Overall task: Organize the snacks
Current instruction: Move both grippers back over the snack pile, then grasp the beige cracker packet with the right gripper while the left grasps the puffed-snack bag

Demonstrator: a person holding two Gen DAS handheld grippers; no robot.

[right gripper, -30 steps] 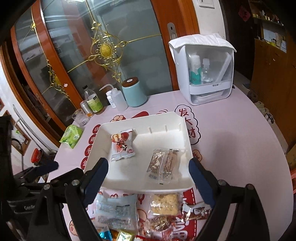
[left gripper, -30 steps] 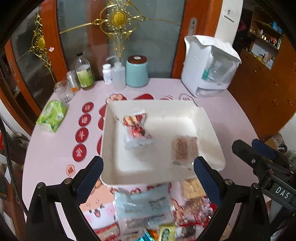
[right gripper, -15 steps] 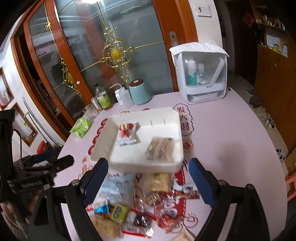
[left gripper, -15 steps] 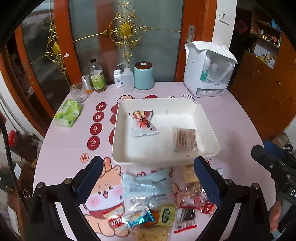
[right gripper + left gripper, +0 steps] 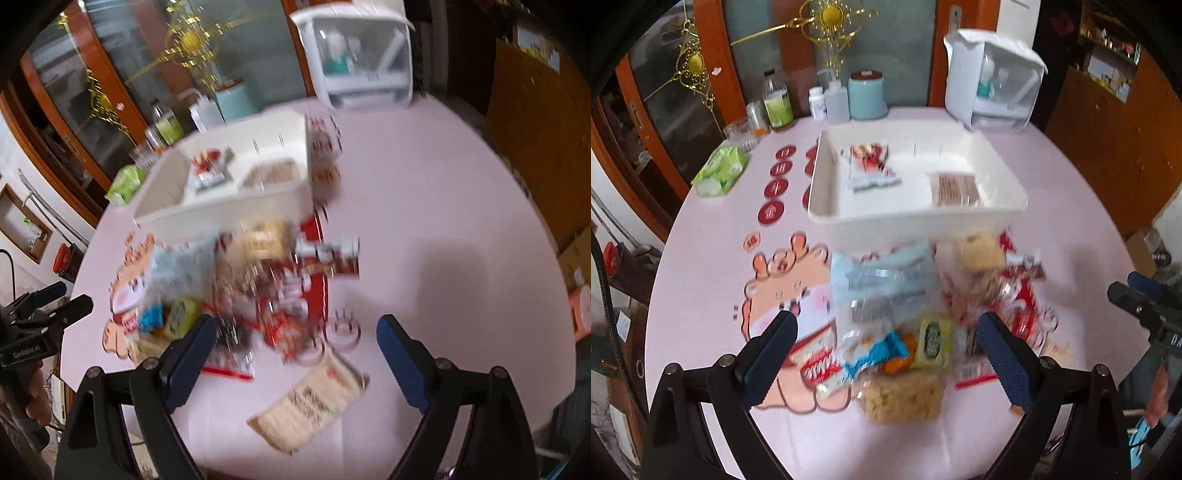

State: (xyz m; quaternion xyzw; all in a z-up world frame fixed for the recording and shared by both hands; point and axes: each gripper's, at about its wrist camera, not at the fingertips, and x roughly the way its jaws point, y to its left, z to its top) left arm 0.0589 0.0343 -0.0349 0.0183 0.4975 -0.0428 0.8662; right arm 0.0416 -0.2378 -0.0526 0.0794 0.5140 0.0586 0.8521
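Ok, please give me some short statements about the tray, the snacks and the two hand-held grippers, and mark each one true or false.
1. The white tray holds two snack packets. True.
2. The left hand-held gripper is shut on a snack. False: it is open and holds nothing.
3. A pile of snacks lies on the table in front of the tray. True.
4. The right hand-held gripper holds the tray. False: it is open and empty.

soft even indoor light, heavy motion blur, worst in the right view, dark curved fisheye corners
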